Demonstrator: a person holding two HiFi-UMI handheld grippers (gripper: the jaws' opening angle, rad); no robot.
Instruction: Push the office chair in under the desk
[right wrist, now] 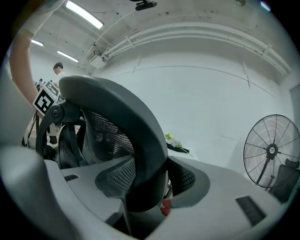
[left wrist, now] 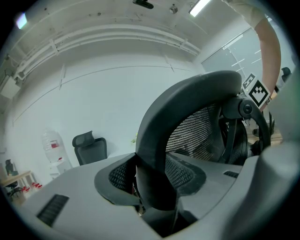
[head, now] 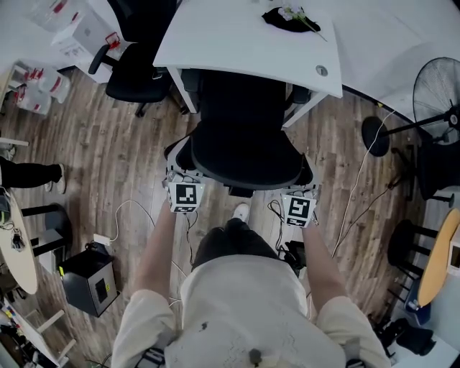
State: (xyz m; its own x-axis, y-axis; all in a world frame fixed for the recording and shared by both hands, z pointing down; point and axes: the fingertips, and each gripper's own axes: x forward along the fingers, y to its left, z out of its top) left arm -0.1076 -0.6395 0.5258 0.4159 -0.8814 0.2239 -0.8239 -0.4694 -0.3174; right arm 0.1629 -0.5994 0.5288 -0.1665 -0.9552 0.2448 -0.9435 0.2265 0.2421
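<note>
The black mesh office chair (head: 244, 136) stands with its seat partly under the white desk (head: 237, 36), its back toward me. My left gripper (head: 181, 178) is shut on the left side of the chair back's rim, and my right gripper (head: 303, 190) is shut on the right side. In the left gripper view the curved rim (left wrist: 187, 98) runs down between the jaws of the left gripper (left wrist: 154, 190), and both pads touch it. The right gripper view shows the same rim (right wrist: 122, 108) clamped in the right gripper (right wrist: 145, 187).
A second black chair (head: 136, 72) stands left of the desk. A standing fan (head: 438, 93) with its round base (head: 375, 136) and cable is at the right. A black box (head: 90, 284) and cables lie on the wood floor. Dark flowers (head: 291, 18) rest on the desk.
</note>
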